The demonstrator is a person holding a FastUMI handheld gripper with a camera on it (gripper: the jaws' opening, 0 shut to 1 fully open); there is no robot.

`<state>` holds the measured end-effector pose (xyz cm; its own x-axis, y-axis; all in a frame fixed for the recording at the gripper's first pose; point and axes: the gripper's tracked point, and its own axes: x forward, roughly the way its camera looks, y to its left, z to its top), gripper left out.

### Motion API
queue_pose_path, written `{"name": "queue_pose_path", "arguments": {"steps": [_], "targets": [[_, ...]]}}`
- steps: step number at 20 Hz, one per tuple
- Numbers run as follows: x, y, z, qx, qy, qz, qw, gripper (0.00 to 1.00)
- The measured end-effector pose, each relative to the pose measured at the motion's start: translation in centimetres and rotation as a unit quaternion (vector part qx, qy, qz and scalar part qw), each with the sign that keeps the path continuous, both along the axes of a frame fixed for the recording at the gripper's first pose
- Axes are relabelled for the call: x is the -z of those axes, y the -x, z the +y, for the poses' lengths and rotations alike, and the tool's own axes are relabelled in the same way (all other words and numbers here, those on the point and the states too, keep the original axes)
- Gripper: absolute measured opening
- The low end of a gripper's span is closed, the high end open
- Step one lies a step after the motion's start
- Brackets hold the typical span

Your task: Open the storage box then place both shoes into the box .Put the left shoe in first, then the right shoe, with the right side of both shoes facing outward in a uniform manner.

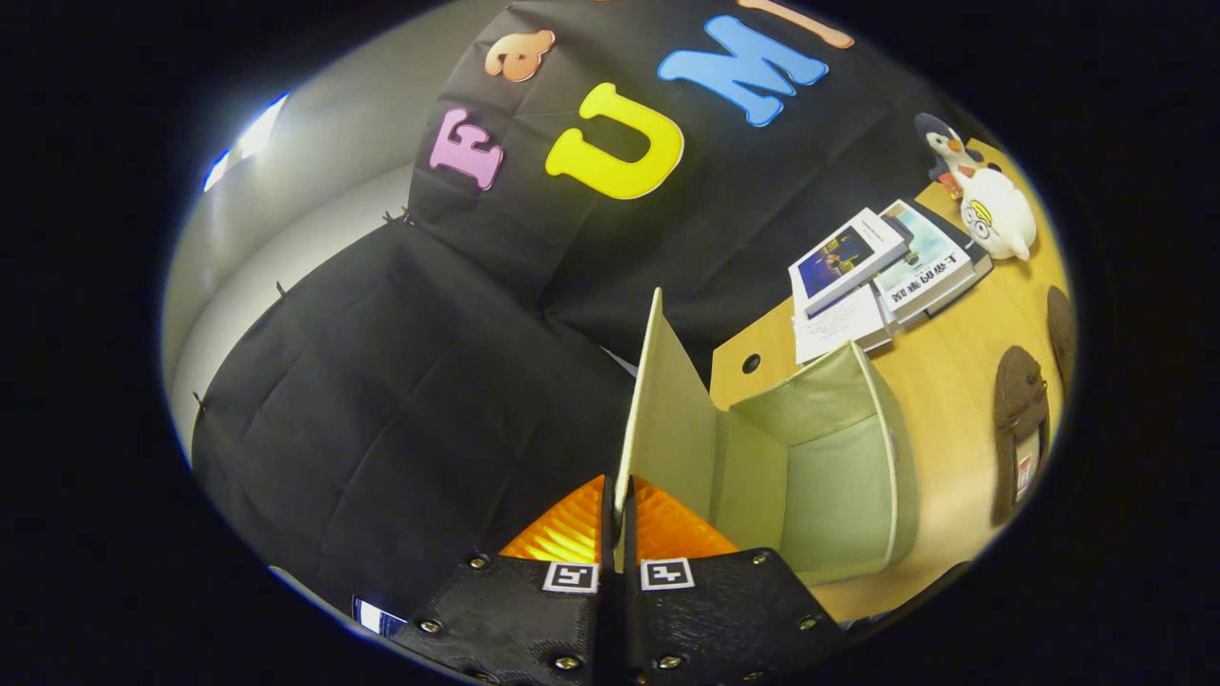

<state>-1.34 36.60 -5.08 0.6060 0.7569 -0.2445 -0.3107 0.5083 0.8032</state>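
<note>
Two fingers pinched the lid flap.
The gripper (615, 534) was closed tight on the storage box (839, 476) lid (667, 410), holding it upright so the shoe (1018, 419) could go in.

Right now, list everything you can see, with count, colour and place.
storage box: one, pale green, open, on the table beyond the fingers
box lid: one, pale green, raised, pinched between the fingers
shoes: two, dark brown, on the table beside the box
books: a small stack, behind the box
plush toys: two, white and dark, past the books
table: one, light wood
gripper: one, shut on the lid
</note>
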Motion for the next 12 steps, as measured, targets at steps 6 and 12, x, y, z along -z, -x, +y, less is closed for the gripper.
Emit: {"name": "queue_pose_path", "arguments": {"steps": [6,12], "targets": [[-0.6,0.7,5.4,-0.031,0.038,-0.028,0.998,0.02],[0.4,0.8,10.0,-0.053,0.046,-0.02,0.997,0.02]]}}
